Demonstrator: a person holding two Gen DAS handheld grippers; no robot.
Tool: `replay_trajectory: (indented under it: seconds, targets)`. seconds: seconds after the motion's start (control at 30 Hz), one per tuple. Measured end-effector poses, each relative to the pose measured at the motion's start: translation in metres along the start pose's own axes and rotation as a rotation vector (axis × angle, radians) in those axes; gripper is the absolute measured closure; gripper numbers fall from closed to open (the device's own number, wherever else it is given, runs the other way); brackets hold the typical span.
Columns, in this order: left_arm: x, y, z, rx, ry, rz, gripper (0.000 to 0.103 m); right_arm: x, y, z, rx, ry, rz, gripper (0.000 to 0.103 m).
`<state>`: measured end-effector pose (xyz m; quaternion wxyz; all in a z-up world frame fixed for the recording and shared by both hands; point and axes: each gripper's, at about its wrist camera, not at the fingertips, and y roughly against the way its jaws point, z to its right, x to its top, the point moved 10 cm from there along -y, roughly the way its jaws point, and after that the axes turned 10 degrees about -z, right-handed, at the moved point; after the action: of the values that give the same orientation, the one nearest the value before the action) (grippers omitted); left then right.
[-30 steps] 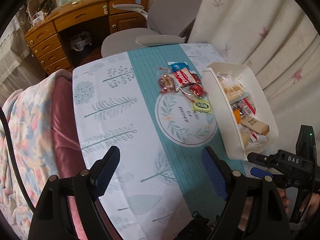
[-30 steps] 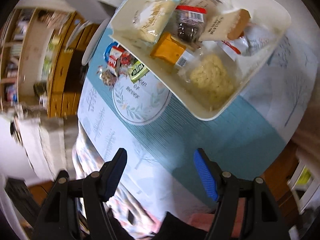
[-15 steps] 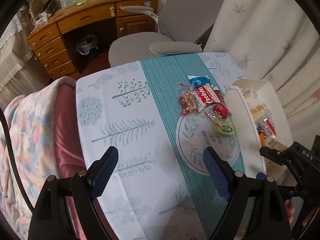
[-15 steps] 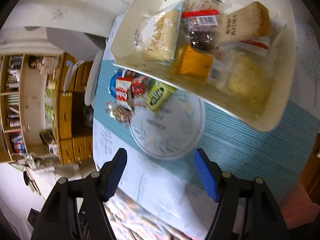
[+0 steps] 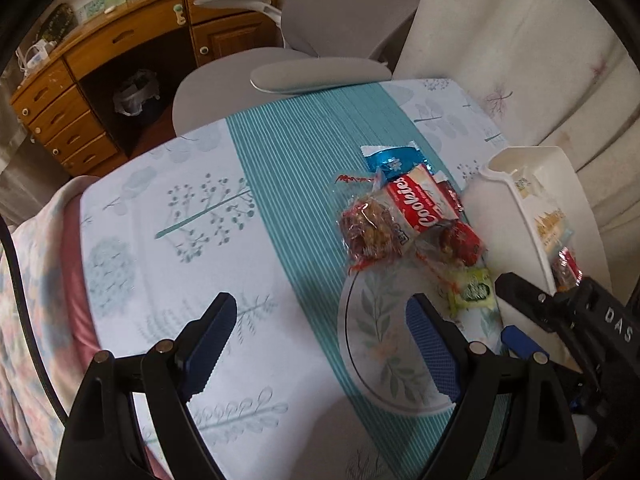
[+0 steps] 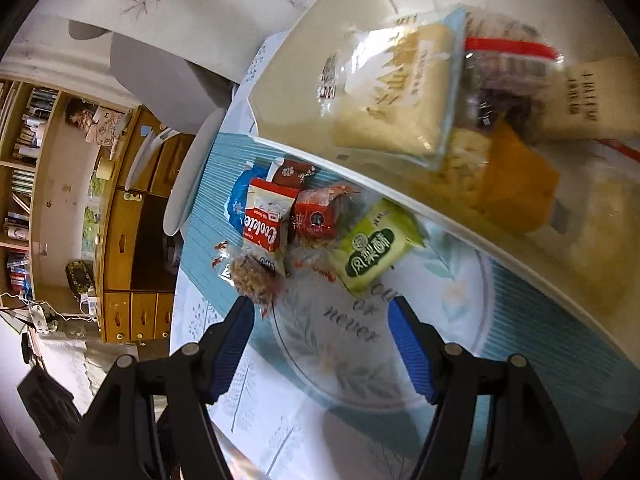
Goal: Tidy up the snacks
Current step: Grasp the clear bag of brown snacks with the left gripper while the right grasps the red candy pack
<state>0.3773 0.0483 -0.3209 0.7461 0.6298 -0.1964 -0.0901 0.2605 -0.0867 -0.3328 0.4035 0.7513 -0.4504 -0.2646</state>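
A small pile of snack packets lies on the teal runner beside a white bin. It holds a red-and-white cookies pack, a clear nut-bar packet, a blue wrapper, a red packet and a green packet. My left gripper hangs open above the cloth, left of and nearer than the pile, with nothing between its fingers. My right gripper is open just short of the green packet and the cookies pack. The bin holds several wrapped snacks.
A grey office chair stands at the table's far edge, a wooden desk with drawers behind it. Curtains hang at the right. A floral blanket lies along the table's left side. The right tool's body shows at the lower right.
Both grippers have come down and forward toward the snack pile, which now looks larger and nearer in each view. The right gripper swung from over the bin to the loose packets. Both stayed open.
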Motion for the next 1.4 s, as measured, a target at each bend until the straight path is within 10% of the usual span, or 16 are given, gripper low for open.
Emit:
replay_trajectory:
  seconds: [1.03, 1.4]
  targets:
    - [0.037, -0.081, 0.027, -0.038, 0.008, 0.044, 0.018, 0.044, -0.04, -0.019, -0.055, 0.241, 0.099, 0.045]
    - [0.048, -0.086, 0.037, -0.022, 0.002, 0.061, 0.042, 0.05, -0.057, -0.015, -0.086, 0.255, 0.032, 0.058]
